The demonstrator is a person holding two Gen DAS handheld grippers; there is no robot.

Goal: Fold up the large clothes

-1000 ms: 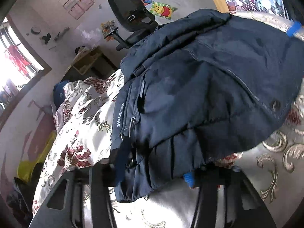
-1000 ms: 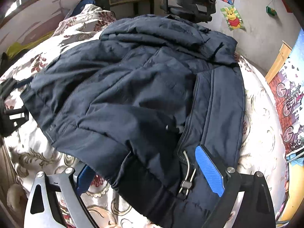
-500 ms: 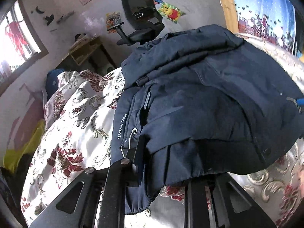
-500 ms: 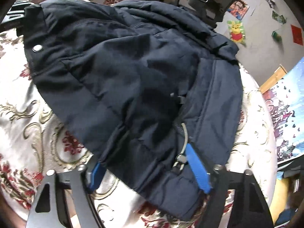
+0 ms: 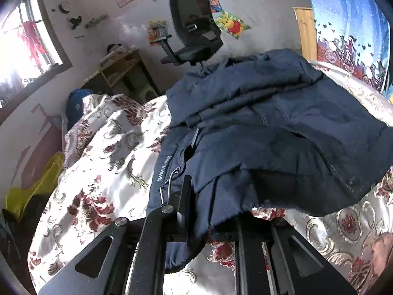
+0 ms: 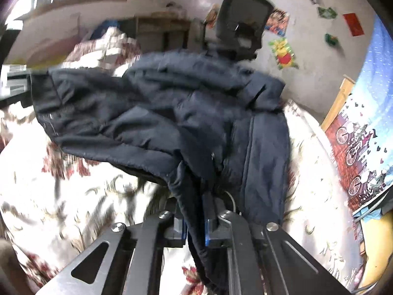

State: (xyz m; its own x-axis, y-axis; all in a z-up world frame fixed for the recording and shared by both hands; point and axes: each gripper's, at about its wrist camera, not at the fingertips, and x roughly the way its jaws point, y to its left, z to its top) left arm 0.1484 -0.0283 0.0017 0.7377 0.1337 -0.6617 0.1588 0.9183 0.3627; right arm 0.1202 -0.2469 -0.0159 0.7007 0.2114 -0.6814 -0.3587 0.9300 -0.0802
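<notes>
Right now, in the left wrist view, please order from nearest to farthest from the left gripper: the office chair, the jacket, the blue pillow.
1. Jacket: its hem between the left gripper fingers.
2. Blue pillow: left, at the bed's far end.
3. Office chair: beyond the bed, by the wall.

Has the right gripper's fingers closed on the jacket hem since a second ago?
Yes. The right gripper, wide apart earlier, now pinches the navy jacket hem above the floral bedspread; its jaws are closing.
</notes>
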